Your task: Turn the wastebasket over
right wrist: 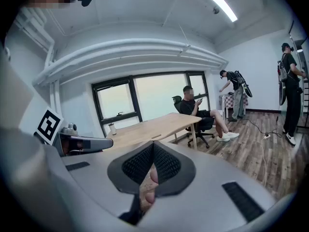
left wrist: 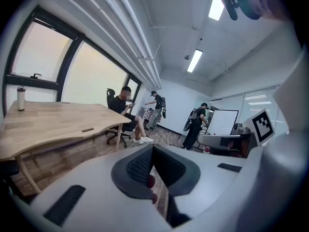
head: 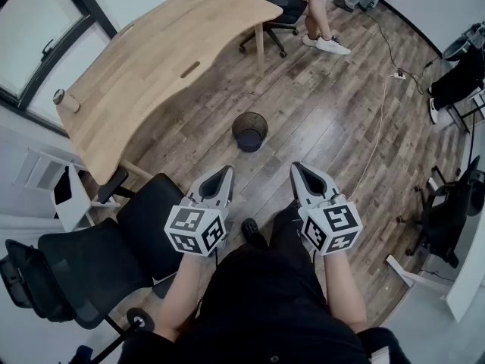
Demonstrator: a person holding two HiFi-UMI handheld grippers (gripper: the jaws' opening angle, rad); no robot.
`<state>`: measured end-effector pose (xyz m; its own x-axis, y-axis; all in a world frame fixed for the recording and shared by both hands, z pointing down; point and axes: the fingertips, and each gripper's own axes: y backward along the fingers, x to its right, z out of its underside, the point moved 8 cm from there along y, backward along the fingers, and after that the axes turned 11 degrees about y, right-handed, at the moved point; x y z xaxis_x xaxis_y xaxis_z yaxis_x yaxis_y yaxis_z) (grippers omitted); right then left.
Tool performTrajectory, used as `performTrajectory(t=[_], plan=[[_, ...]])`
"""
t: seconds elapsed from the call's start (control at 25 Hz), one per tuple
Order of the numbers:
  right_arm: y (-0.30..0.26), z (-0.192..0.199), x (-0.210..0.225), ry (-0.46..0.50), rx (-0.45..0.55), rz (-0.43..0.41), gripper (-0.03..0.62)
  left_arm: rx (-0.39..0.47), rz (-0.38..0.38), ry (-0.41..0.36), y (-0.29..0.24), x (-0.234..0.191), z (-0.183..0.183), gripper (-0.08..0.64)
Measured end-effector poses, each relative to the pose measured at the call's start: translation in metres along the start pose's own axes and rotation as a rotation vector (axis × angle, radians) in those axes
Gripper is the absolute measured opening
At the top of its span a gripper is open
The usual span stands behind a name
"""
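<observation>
The wastebasket [head: 249, 131] stands mouth-up on the floor [head: 333, 120], ahead of the closed, empty left claw [head: 222, 174] and right claw [head: 301, 170], slightly nearer the left.

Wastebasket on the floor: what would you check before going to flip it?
1. Wastebasket upright and in plain sight: ok.
2. Nothing leaning on the wastebasket: ok.
3. Left gripper jaws open for a grab: not ok, shut and empty.
4. Right gripper jaws open: not ok, shut and empty.
5. Both grippers at the wastebasket: not ok, held short of it.
6. Wastebasket empty inside: cannot tell.
</observation>
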<state>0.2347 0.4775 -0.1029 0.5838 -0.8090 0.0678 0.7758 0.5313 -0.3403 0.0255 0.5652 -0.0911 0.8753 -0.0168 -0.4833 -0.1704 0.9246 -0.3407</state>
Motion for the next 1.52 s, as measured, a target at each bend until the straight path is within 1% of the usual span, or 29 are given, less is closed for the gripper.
performTrajectory(t=[0.48, 0.64, 0.72, 0.88, 1.04, 1.28, 1.52], plan=[[-0.001, 0.004, -0.001, -0.013, -0.006, 0.005, 0.032, -0.002, -0.001, 0.000, 0.004, -0.003, 0.002, 0.015], [-0.003, 0.004, 0.002, -0.062, 0.010, 0.007, 0.032, -0.005, -0.001, 0.002, 0.003, -0.004, 0.001, 0.015], [-0.004, 0.004, 0.003, -0.065, 0.010, 0.014, 0.032, -0.006, -0.001, 0.003, 0.002, -0.005, 0.000, 0.015], [-0.004, 0.007, 0.007, -0.071, -0.002, 0.029, 0.032, -0.010, -0.003, 0.005, -0.001, -0.007, 0.001, 0.015], [-0.006, 0.010, 0.010, -0.071, -0.022, 0.027, 0.032, -0.020, -0.003, 0.013, -0.004, -0.010, 0.002, 0.015], [-0.007, 0.012, 0.014, -0.074, -0.048, 0.038, 0.032, -0.035, 0.013, 0.020, -0.010, -0.011, 0.002, 0.015], [-0.018, 0.019, 0.024, -0.078, -0.100, 0.032, 0.032, -0.067, 0.011, 0.057, -0.030, -0.016, 0.005, 0.015]])
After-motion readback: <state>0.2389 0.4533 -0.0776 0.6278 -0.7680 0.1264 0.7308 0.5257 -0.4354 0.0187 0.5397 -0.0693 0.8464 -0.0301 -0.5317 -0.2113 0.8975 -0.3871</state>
